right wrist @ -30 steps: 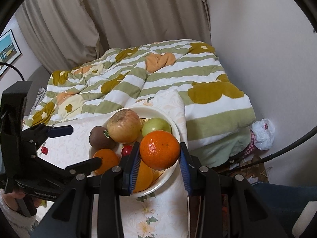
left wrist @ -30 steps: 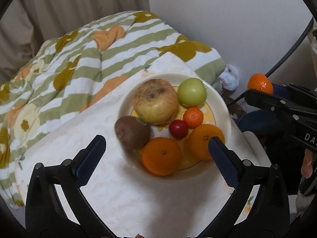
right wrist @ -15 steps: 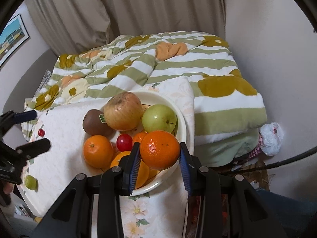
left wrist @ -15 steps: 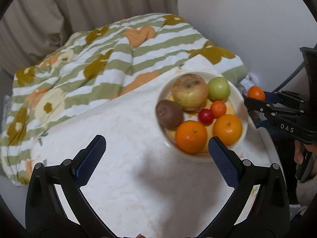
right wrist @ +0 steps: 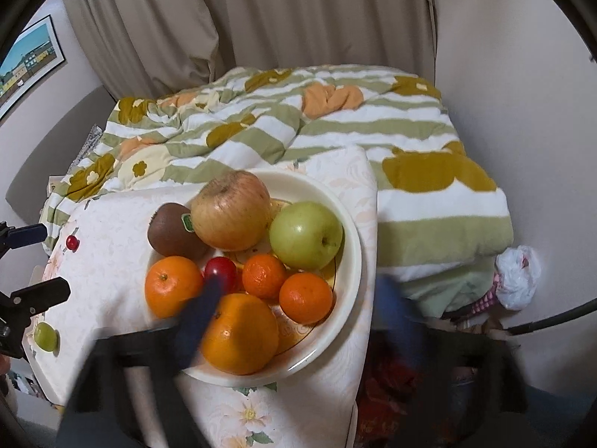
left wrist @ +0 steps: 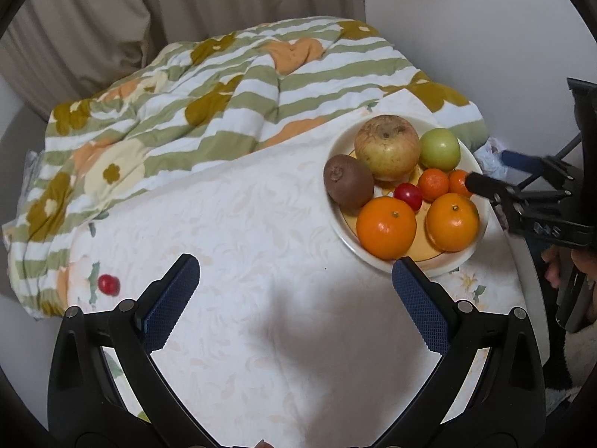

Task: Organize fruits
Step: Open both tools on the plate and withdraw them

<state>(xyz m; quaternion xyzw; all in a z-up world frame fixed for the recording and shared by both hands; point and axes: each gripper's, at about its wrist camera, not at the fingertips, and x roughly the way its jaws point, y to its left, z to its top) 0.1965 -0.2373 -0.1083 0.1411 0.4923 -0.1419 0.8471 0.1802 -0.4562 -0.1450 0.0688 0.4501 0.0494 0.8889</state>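
A white bowl [right wrist: 350, 231] on the table holds a large apple [right wrist: 231, 211], a green apple [right wrist: 306, 235], a kiwi [right wrist: 171, 229], a red cherry-like fruit [right wrist: 220, 268] and several oranges. A small orange [right wrist: 306, 296] lies in the bowl between my right gripper's blurred, spread fingers. My right gripper [right wrist: 298, 298] is open over the bowl's near rim. The bowl also shows in the left wrist view [left wrist: 337, 224]. My left gripper [left wrist: 294, 291] is open and empty above the tablecloth. A loose red fruit [left wrist: 108, 284] and a green fruit [right wrist: 45, 336] lie on the table's left side.
A green-striped floral blanket [left wrist: 186, 119] lies behind the table. A wall and curtain stand beyond it. A white plastic bag [right wrist: 516, 282] and a black cable [right wrist: 552, 317] are on the floor at the right.
My right gripper has opened and let the small orange go into the bowl. My left gripper has drawn back and leftward, and the loose red fruit has come into view.
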